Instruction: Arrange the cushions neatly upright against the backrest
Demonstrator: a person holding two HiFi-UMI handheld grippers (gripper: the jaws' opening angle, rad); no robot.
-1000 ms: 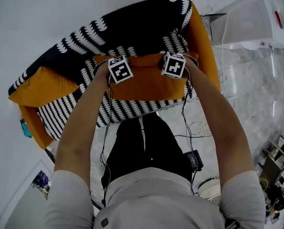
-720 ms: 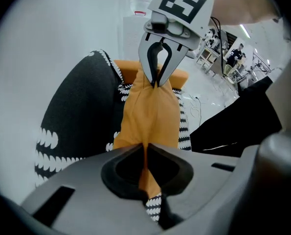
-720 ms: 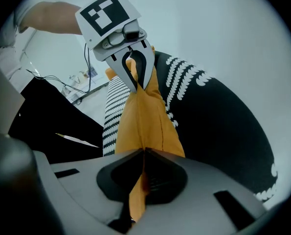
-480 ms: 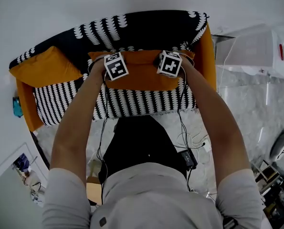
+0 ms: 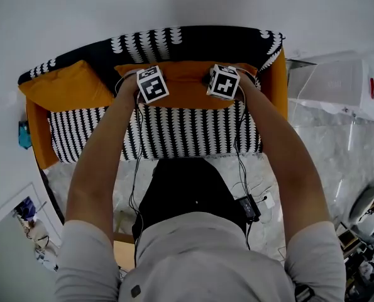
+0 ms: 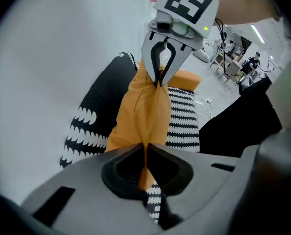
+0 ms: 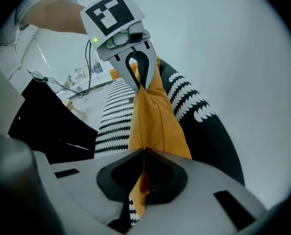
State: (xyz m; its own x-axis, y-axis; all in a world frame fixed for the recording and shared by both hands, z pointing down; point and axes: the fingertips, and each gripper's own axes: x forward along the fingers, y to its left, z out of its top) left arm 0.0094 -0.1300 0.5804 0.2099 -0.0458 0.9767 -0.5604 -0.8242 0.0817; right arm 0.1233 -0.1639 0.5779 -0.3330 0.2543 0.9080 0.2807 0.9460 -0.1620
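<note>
Head view: arms reached out over a black-and-white patterned sofa [image 5: 39, 140] with orange sides. The left hand-held gripper [image 5: 146, 79] and right hand-held gripper [image 5: 227, 78] held the top edge of a rectangular orange fabric cushion [image 5: 187, 92]. It was upright over the right half of the striped seat [image 5: 180, 134], just before the black patterned backrest [image 5: 193, 41]; contact unclear. A second orange fabric cushion [image 5: 67, 88] slumped at the left end, well apart. Left gripper view: jaws clamped on a fold of orange cloth at one top corner. Right gripper view: same pinch at the other corner. Judged step: placing the held cushion. Next move calls for settling its lower edge on the seat, leaning it back, and releasing both corners together. Only the gripper views showed the pinches, hidden under the marker cubes [image 5: 153, 84] from above; only the head view showed the other cushion.
</note>
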